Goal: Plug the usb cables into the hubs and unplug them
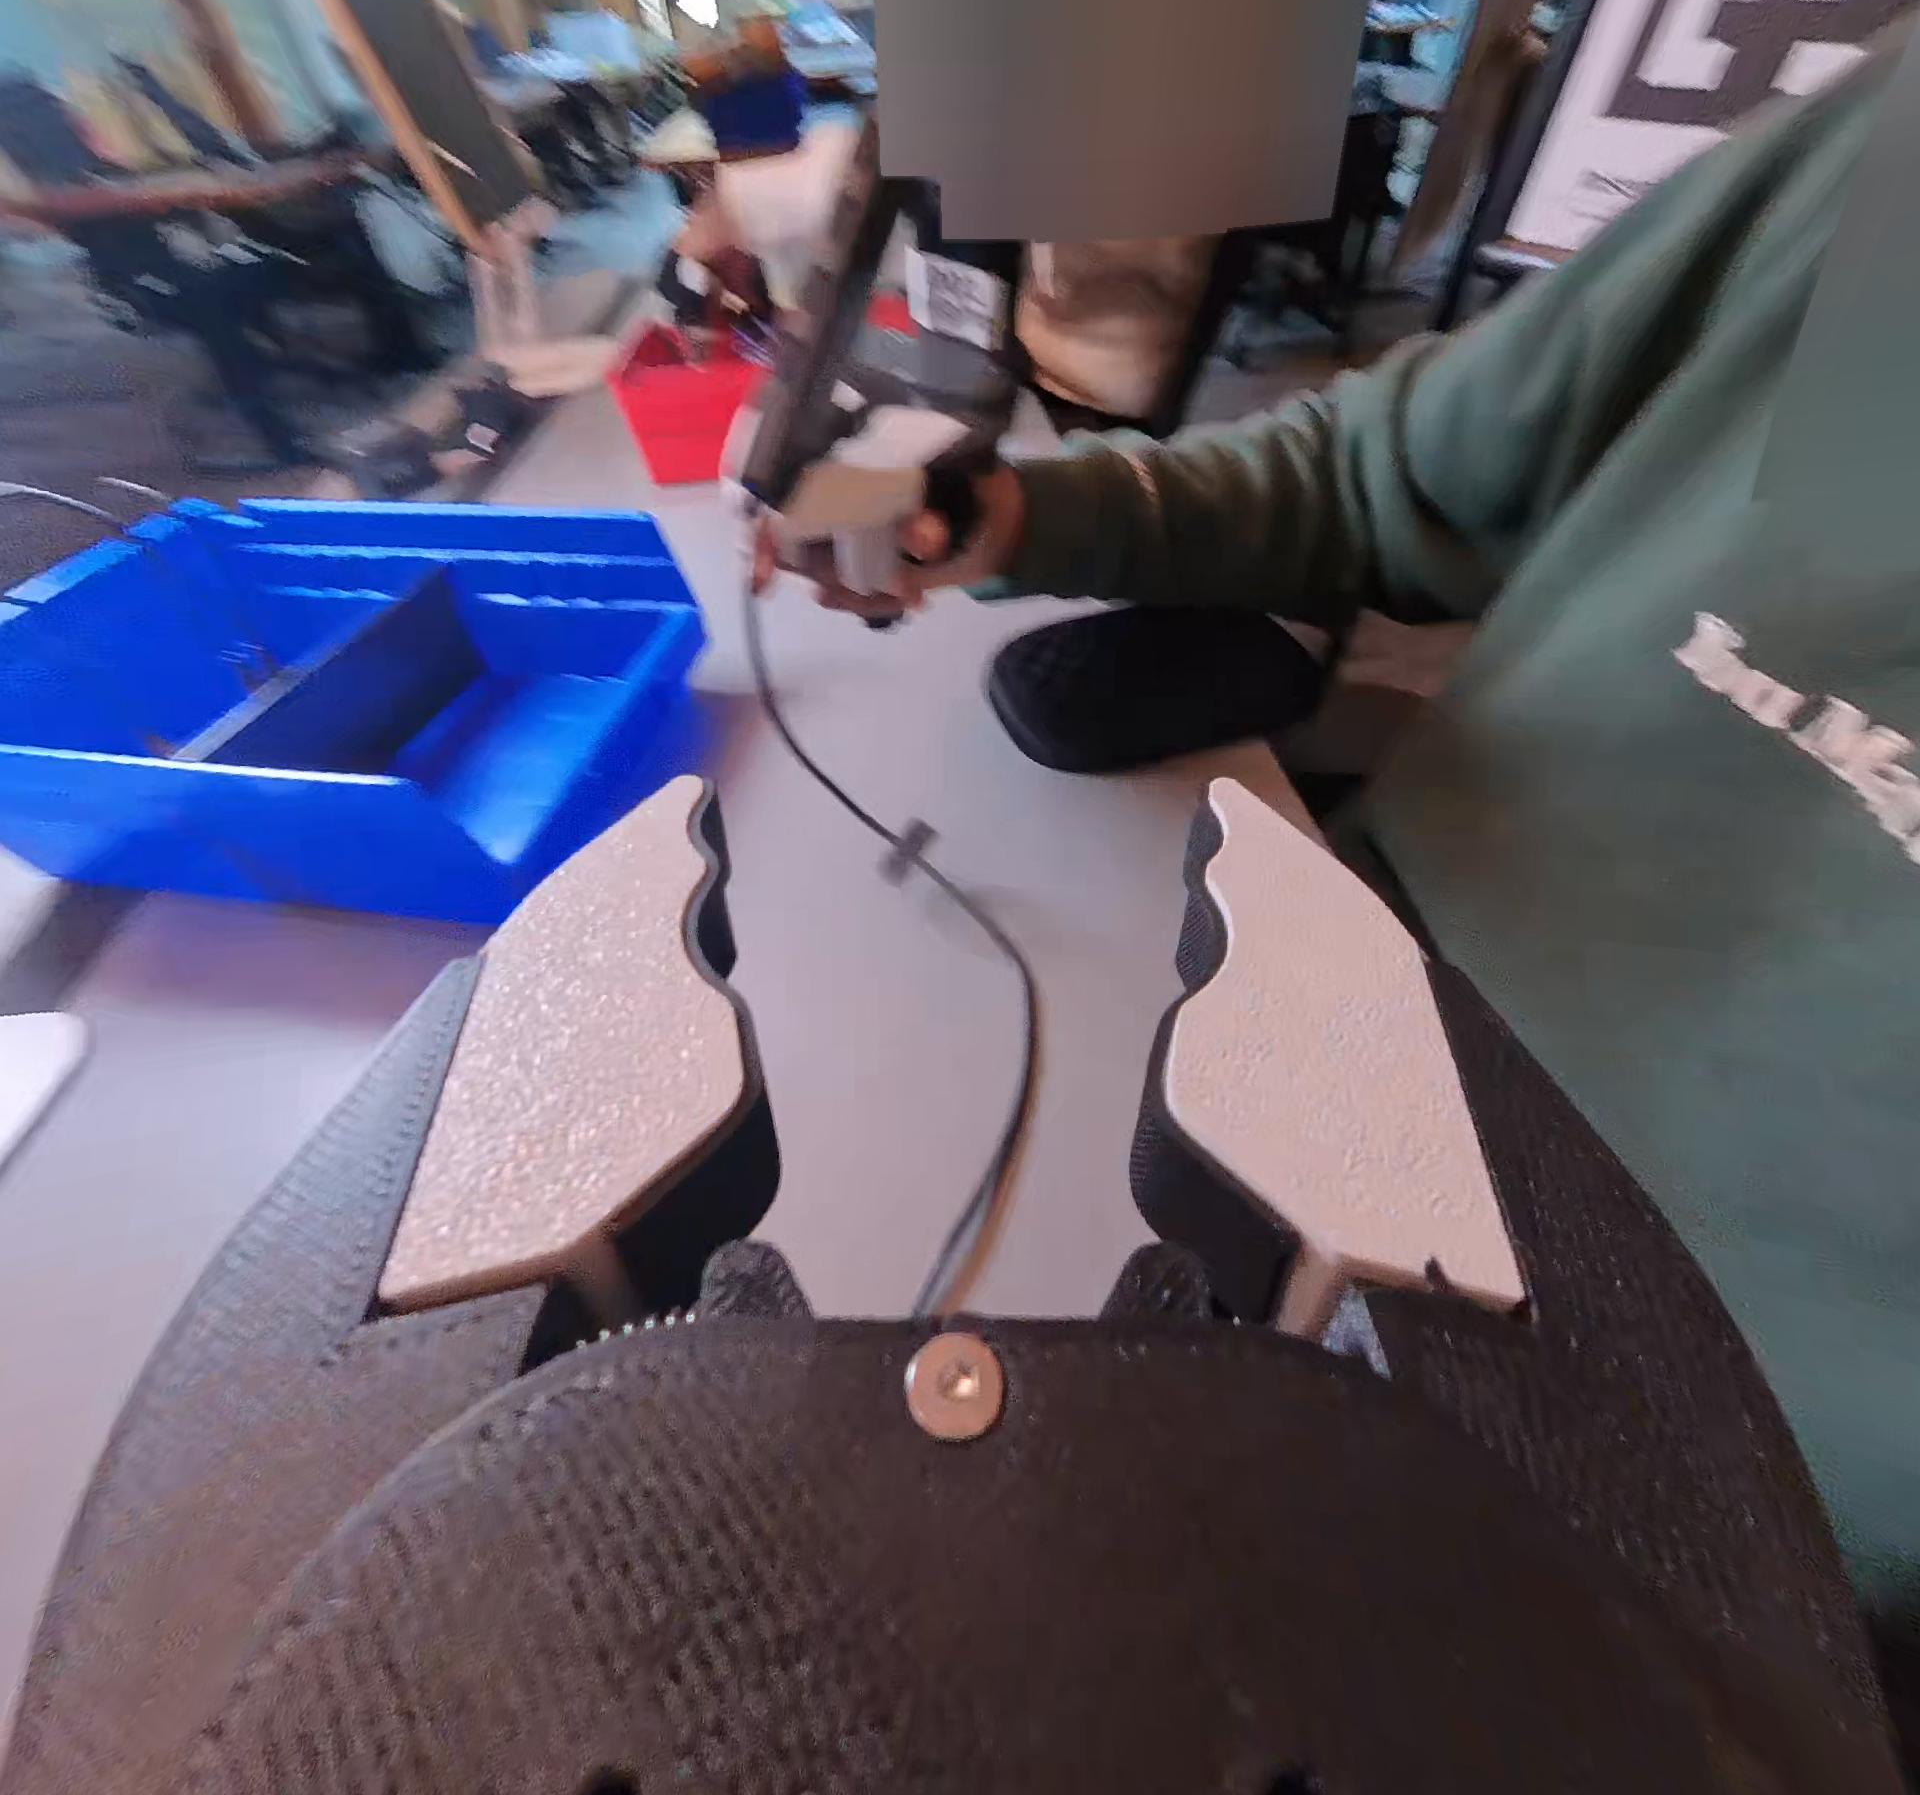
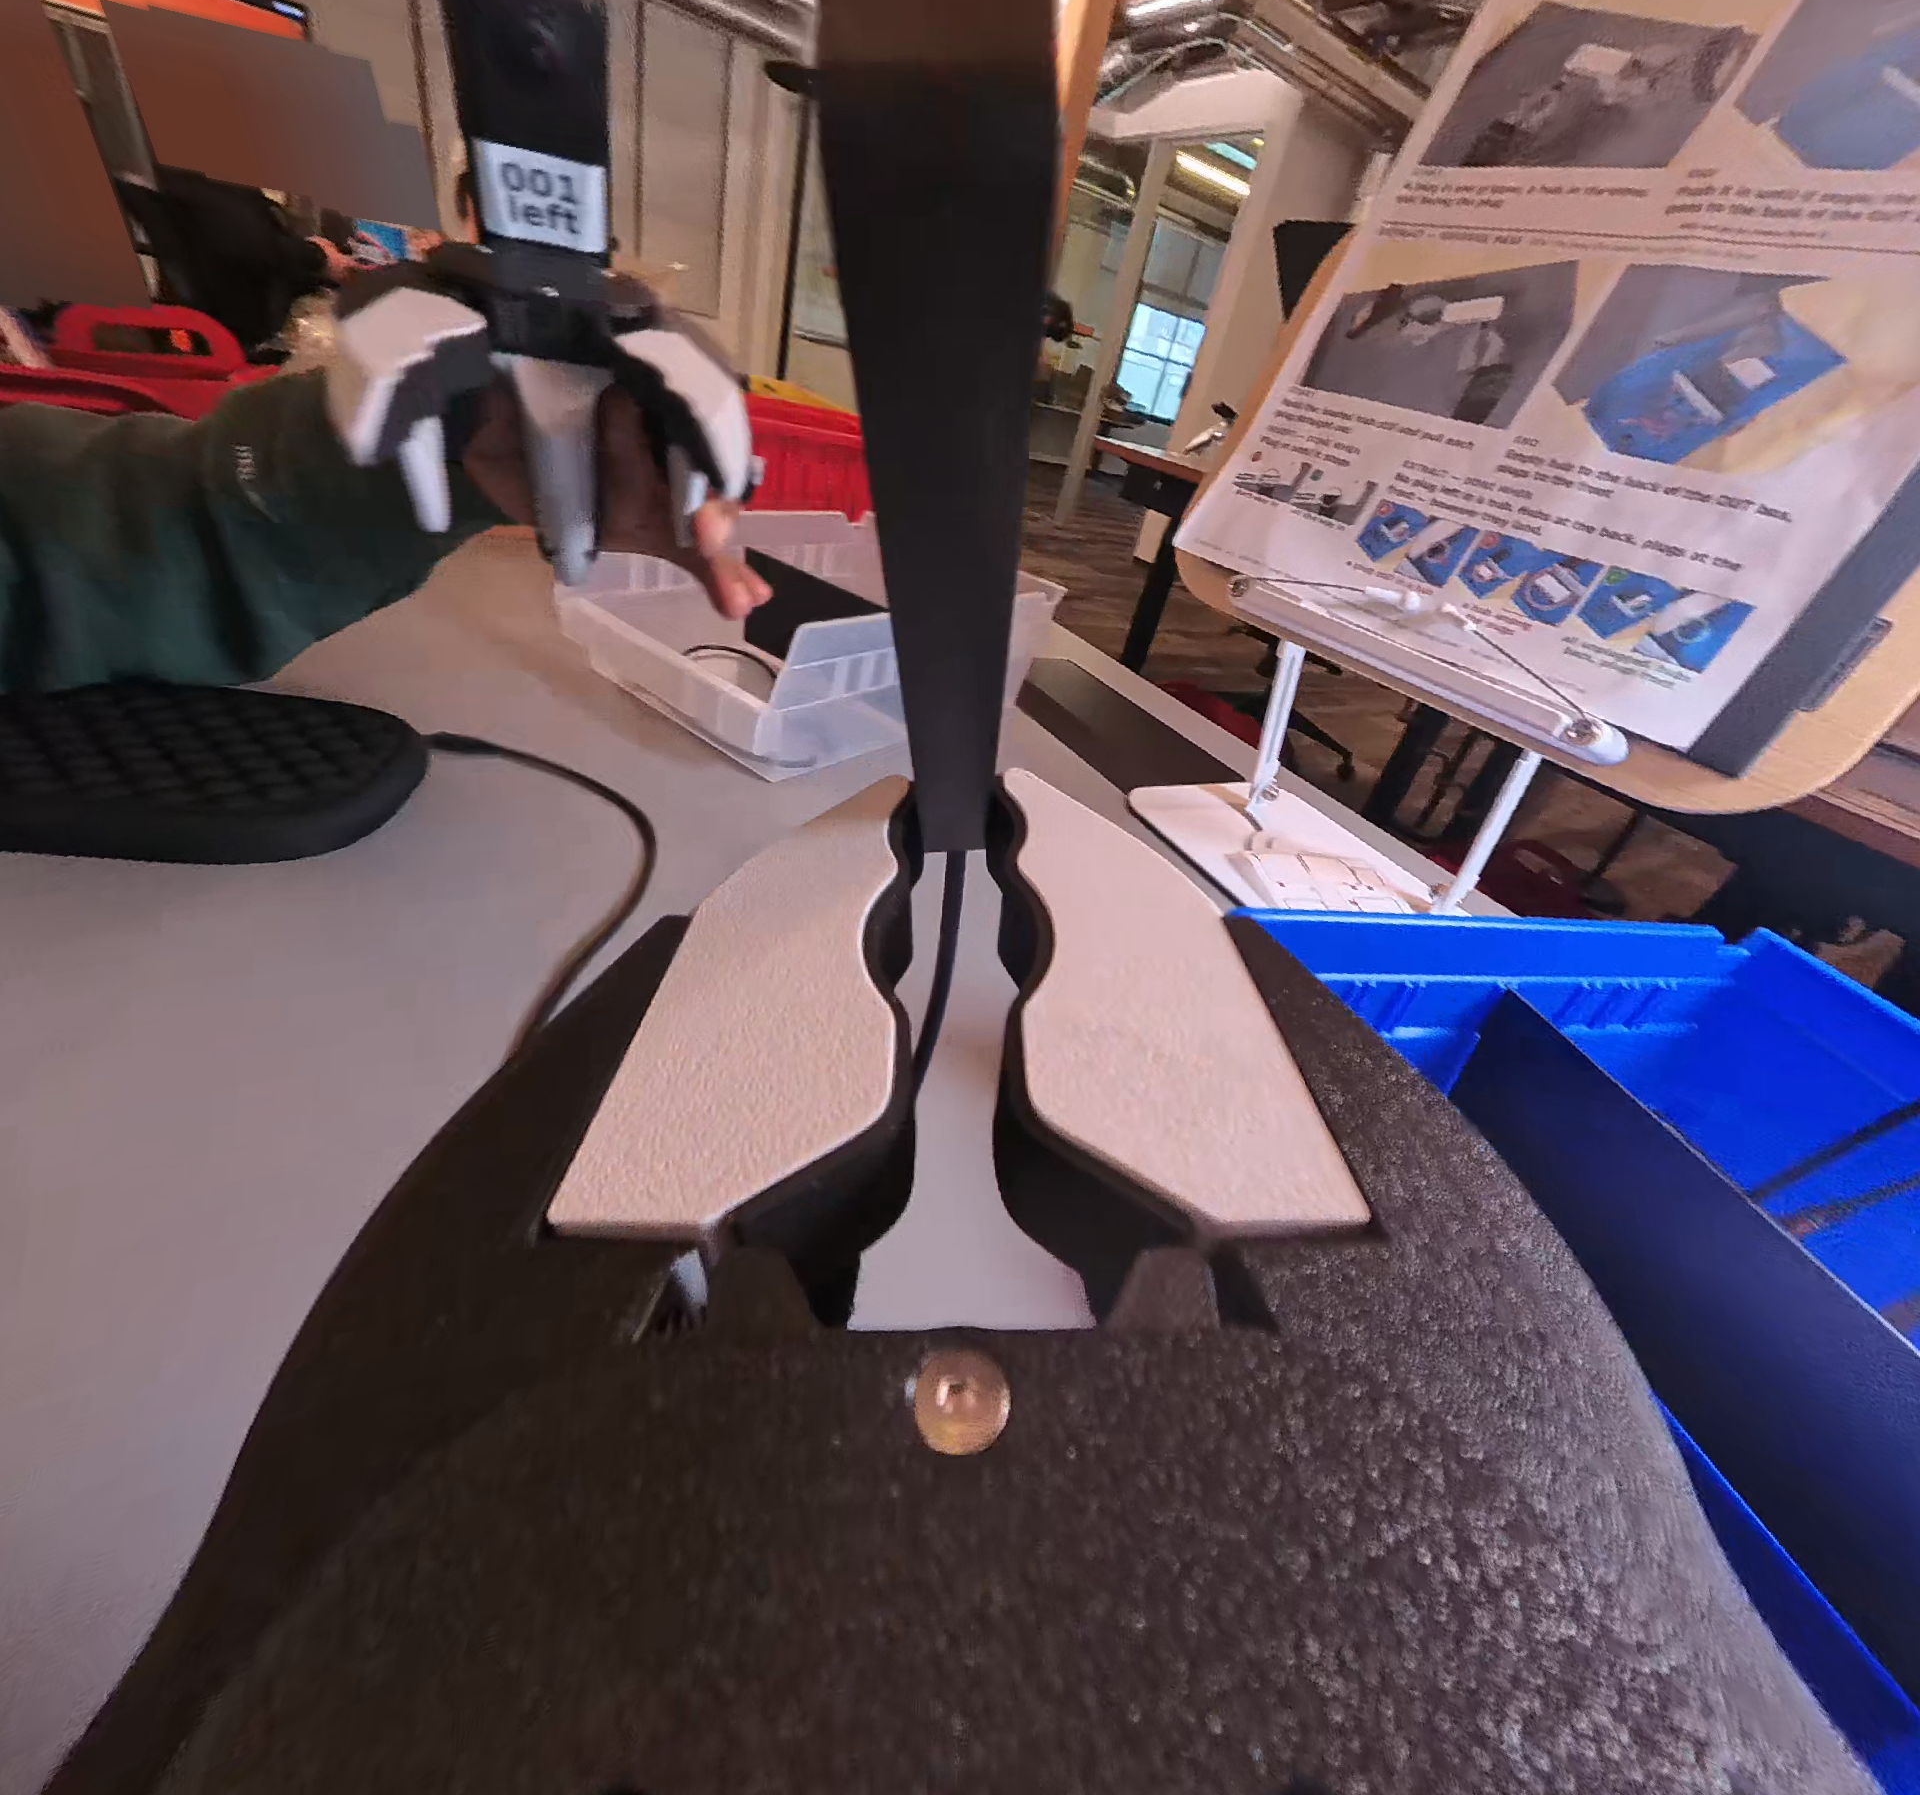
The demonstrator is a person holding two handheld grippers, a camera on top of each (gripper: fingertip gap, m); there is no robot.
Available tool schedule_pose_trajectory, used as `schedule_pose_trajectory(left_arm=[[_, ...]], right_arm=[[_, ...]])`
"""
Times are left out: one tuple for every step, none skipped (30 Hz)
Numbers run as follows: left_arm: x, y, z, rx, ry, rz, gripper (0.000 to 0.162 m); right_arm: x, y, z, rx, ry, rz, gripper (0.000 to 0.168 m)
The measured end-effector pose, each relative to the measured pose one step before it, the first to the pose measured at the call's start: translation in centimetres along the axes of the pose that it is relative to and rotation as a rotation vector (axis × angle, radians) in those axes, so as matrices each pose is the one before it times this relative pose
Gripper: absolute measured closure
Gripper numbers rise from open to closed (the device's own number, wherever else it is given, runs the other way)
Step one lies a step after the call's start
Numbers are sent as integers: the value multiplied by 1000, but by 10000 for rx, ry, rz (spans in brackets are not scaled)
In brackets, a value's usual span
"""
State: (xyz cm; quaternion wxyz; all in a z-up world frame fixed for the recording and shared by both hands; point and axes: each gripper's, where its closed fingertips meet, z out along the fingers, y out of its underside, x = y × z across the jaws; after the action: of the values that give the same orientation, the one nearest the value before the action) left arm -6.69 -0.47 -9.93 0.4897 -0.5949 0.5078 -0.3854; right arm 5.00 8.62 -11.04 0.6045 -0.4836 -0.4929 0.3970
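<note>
Black slab hub (image 2: 940, 395) upright, pinched at lower end; its black cable (image 2: 623, 872) trailing across table.

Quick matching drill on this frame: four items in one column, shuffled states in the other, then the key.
1. left hand-held gripper
2. right hand-held gripper
3. blue bin
4. clear bin

A. translucent, far across the table
B. shut on the black hub
C. open, empty, black cable on the table beyond it
D. divided into compartments

Pairs: 1-C, 2-B, 3-D, 4-A
</note>
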Motion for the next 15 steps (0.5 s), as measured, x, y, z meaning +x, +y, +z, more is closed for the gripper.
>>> schedule_pose_trajectory(left_arm=[[442,559,230,-238,273,-1,77],[-245,171,182,16,-154,86,80],[-448,-2,147,94,-229,-25,83],[-551,-191,200,210,-265,-98,90],[-682,-256,322,275,-372,-42,98],[-775,-50,486,173,-480,65,103],[-632,147,669,54,-460,155,105],[-219,258,812,-11,-258,132,108],[90,242,874,-43,-136,108,112],[414,146,910,5,-24,184,114],[616,145,877,-49,64,264,117],[569,119,787,-90,-9,373,119],[557,52,665,-114,-29,435,121],[553,-9,511,-112,-2,424,124],[546,17,385,-123,27,388,126]], right_arm=[[433,85,-150,-21,192,25,157],[182,-5,-170,25,41,62,157],[-30,-45,-142,43,-57,77,157],[-181,-40,-90,34,-93,16,157],[-371,8,-1,18,-158,-51,157],[-463,28,130,24,-174,-82,157],[-567,39,247,30,-198,-83,157],[-661,69,360,18,-237,-75,157],[-691,101,438,-1,-229,-98,157],[-704,127,487,-14,-184,-156,157],[-766,182,519,-42,-193,-208,157],[-742,294,551,-133,-151,-264,157],[-651,391,556,-220,-71,-348,157],[-637,359,516,-229,-61,-388,157],[-602,247,445,-173,-59,-380,157]])
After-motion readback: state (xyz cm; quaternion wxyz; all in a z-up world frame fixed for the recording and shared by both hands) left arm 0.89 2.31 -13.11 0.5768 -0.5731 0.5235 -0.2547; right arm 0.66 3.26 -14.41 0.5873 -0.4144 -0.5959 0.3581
